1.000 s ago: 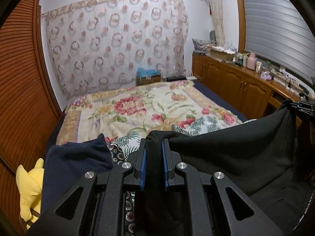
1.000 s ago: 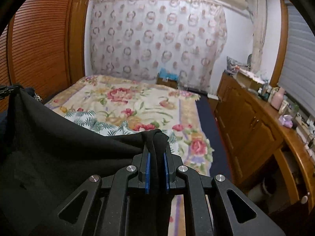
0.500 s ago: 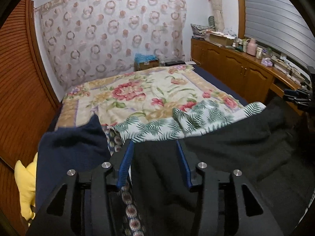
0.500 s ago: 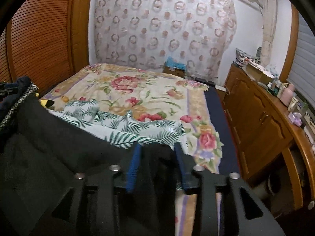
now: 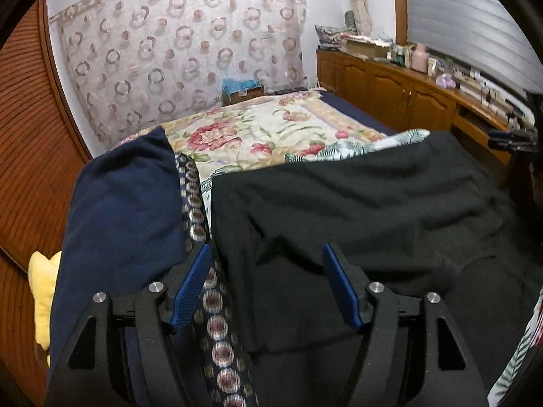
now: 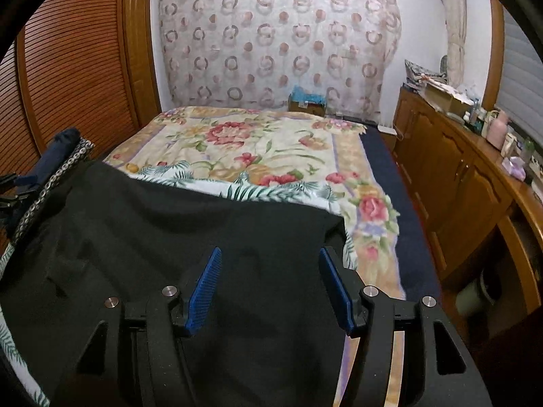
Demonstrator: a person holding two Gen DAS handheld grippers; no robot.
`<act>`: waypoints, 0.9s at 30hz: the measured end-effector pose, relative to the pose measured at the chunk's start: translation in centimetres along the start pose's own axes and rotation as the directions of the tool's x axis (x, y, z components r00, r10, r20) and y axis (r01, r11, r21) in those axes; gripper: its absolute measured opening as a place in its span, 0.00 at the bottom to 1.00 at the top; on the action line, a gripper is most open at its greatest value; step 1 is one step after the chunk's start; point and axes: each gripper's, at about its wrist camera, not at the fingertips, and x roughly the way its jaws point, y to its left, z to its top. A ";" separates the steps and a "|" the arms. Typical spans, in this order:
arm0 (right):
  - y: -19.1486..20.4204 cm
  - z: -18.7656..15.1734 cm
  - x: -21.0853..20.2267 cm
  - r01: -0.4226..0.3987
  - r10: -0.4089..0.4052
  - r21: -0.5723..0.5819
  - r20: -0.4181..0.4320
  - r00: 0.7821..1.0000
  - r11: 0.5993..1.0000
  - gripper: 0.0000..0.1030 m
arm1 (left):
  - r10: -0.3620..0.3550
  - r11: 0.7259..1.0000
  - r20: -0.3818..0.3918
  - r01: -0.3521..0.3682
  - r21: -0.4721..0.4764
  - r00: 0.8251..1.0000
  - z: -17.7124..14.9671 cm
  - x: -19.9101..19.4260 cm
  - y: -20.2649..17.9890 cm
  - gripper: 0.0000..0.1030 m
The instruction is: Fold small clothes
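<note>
Black cloth, a small garment (image 5: 356, 210), lies spread across the near end of the bed (image 5: 271, 129), on top of a white sheet with green fern leaves (image 5: 339, 151) and the flowered bedspread (image 6: 244, 135). Its far edge runs roughly straight across the bed, and its surface is rumpled in soft folds.

At the garment's left end the left hand-held gripper (image 5: 268, 285) has its jaws opening; the blue pads (image 5: 191, 285) stand well apart, with black cloth lying between them and neither pad pressing on it. At the right end the right hand-held gripper (image 6: 269, 286) is likewise opening, its blue pads (image 6: 203, 291) spread wide over the cloth and not pinching it. From the left wrist view the right hand-held gripper shows small at the far right edge, beyond the garment's corner.

Just left of the black garment lies a strip of patterned fabric with round flower motifs (image 5: 197, 203), and beside that a dark blue piece of clothing (image 5: 125, 203). A yellow soft toy (image 5: 42, 281) peeks out at the left of the blue piece.

A curtain with ring shapes (image 6: 278, 40) hangs behind the bed, a brown slatted door (image 6: 74, 68) stands on the left, and a wooden cabinet (image 6: 458, 169) carrying bottles and boxes runs along the right.
</note>
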 end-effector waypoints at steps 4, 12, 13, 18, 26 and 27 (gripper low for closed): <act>-0.7 -0.6 -1.4 0.001 -0.001 0.019 -0.006 1.000 1.000 0.60 | -0.006 1.000 -0.034 0.007 0.013 0.999 -1.1 0.0 -0.5 0.57; -1.6 -1.1 -3.4 0.024 -0.024 0.029 -0.006 1.000 0.999 0.60 | 0.021 1.000 -0.104 -0.022 -0.009 0.994 -2.2 0.9 0.0 0.33; -1.2 -1.2 -3.5 0.028 -0.028 0.027 -0.005 1.000 0.999 0.60 | 0.027 1.000 -0.111 -0.028 -0.008 0.993 -2.3 1.1 0.0 0.33; -0.7 -1.4 -4.6 0.033 -0.033 0.013 -0.001 0.999 0.999 0.60 | 0.042 0.999 -0.147 -0.041 0.011 0.988 -2.7 2.1 -0.4 0.33; -0.5 -2.2 -5.6 0.040 -0.040 0.003 -0.002 0.999 0.999 0.60 | 0.047 0.998 -0.185 -0.039 0.048 0.982 -3.5 3.3 -1.4 0.21; -0.6 -2.5 -5.4 0.040 -0.040 0.006 -0.010 0.999 0.999 0.60 | 0.050 0.998 -0.185 -0.042 0.046 0.982 -3.5 3.3 -1.4 0.19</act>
